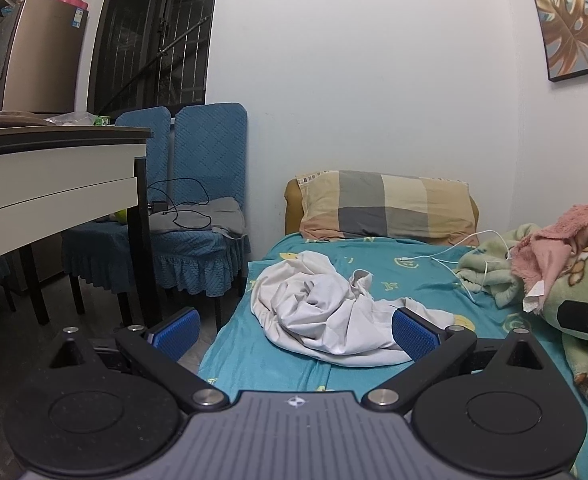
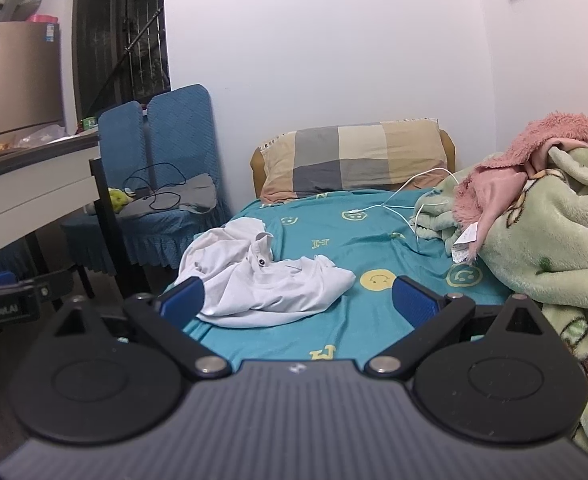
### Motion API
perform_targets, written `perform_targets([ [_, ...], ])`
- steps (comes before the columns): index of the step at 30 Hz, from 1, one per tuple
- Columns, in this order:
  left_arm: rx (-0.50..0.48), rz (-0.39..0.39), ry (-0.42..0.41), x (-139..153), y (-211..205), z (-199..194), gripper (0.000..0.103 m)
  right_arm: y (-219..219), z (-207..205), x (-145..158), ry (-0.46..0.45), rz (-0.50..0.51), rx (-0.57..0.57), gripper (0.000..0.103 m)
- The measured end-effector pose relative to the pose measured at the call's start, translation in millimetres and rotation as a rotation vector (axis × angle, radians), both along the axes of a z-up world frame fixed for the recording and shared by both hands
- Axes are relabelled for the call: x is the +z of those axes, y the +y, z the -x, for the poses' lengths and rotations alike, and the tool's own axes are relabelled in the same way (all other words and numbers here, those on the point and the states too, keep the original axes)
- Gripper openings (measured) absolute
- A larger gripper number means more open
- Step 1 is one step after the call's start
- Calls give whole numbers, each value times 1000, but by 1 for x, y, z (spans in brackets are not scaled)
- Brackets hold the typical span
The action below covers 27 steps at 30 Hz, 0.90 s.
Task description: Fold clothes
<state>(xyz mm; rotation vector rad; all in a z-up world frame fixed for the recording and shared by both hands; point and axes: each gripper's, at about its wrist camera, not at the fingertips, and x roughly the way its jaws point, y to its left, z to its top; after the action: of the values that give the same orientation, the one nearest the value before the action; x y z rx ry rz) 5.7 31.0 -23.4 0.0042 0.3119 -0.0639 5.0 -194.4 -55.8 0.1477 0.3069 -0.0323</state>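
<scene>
On a teal bed sheet (image 2: 334, 216), a crumpled white shirt (image 2: 261, 280) lies unfolded near the left edge of the mattress.

Both hand-held grippers hover above the foot of the bed with their blue-padded fingers spread wide and nothing between them: the left gripper (image 1: 296, 330) faces the shirt (image 1: 334, 312) head-on, its right finger in front of the cloth's near edge, while the right gripper (image 2: 298, 300) looks past the shirt's right side toward a yellow smiley print. A checked pillow (image 2: 354, 160) leans against the wall at the head of the bed, a white cable (image 2: 406, 200) trails across the sheet, and a green blanket (image 2: 554, 240) topped with pink fleece (image 2: 534, 140) is heaped at right. Blue-covered chairs (image 1: 205, 184) and a white table (image 1: 53, 176) stand beside the bed at left.
</scene>
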Motion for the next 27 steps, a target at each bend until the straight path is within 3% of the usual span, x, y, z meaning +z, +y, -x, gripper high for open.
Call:
perform_targets([
  [9,2,-13,23,-6,-5,-2,102,-2,1,1,14,6,-18,101],
  [13,-39,-29,62,-12,-12,-24,100,-7,4,5,6,-24,-39,99],
  [15,-66,-73,91,-17,-22,-50,96,-10,3,5,11,-31,-45,94],
  [17,-93,-95,110,-19,-32,-80,93,-14,-1,2,40,-41,-58,78],
  [27,-151,-108,182,-38,-98,-271,84,-32,-23,-13,100,-162,-65,72],
])
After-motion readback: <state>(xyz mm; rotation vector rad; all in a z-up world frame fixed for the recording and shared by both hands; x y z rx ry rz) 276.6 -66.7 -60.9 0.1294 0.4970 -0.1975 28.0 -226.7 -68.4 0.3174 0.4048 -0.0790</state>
